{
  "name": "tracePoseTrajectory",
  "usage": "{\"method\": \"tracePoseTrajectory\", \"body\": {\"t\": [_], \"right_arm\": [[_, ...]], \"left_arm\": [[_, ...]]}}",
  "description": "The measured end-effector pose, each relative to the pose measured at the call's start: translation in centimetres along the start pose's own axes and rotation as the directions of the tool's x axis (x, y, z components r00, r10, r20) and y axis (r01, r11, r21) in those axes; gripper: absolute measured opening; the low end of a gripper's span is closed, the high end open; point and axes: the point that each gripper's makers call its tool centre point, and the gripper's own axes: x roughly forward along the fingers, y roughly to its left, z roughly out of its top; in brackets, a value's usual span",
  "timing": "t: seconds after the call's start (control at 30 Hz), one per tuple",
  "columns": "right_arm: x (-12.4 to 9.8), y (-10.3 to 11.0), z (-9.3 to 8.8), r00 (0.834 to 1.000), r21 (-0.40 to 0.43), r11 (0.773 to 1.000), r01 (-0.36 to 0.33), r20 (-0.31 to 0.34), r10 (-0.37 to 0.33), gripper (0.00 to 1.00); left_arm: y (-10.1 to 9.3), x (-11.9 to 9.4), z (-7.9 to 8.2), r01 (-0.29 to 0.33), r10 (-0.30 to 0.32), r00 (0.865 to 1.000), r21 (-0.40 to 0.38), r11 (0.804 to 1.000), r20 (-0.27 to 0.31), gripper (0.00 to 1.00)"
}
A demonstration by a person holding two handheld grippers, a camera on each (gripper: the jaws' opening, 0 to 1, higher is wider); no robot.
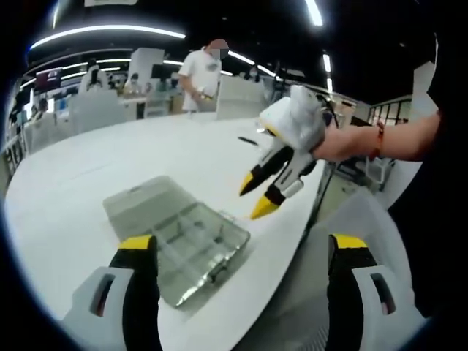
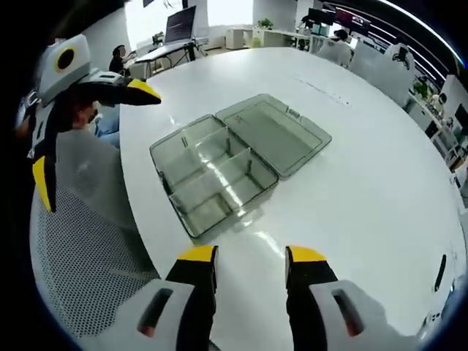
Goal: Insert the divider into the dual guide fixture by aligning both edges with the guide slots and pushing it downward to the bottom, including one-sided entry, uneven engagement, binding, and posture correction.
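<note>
**A:** Item one, the fixture?

**B:** I logged a clear plastic compartment box [image 2: 219, 172] lying open on the white bench [image 2: 365, 190], its hinged lid [image 2: 274, 131] folded flat beside it. In the right gripper view I saw inner partitions splitting the tray into several cells. Whether a loose divider sat among them, I could not tell. In the left gripper view the same box [image 1: 179, 238] lay near the bench edge.

**A:** Item two, the grippers?

**B:** The left gripper [image 1: 245, 252] hung above the bench edge, jaws spread wide, nothing between them, the box just ahead of the left jaw. The right gripper [image 2: 250, 256] hovered short of the box, jaws parted and empty. In the left gripper view I also saw the right gripper [image 1: 257, 195] held in a hand [image 1: 344, 142], yellow tips slightly apart, clear of the box.

**A:** Surroundings?

**B:** A mesh-backed chair [image 2: 88, 241] beside the bench, a dark pen-like object [image 2: 440, 272] near the far bench edge, a person in white [image 1: 201, 73] standing beyond, and desks with seated people behind.
</note>
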Motion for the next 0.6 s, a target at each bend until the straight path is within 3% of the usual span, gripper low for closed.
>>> {"method": "tracePoseTrajectory", "body": {"t": [0.23,0.6], "right_arm": [[0.5,0.3,-1.5,1.0,0.053,0.999,-0.004,-0.02,0.005,0.38],[1.0,0.3,-1.5,1.0,0.103,0.995,0.003,-0.013,-0.001,0.41]], "left_arm": [[0.3,-0.2,-0.3,-0.005,0.005,1.0,-0.007,1.0,0.001,0.95],[0.6,-0.5,-0.6,-0.01,0.01,1.0,-0.016,1.0,-0.004,0.95]]}}
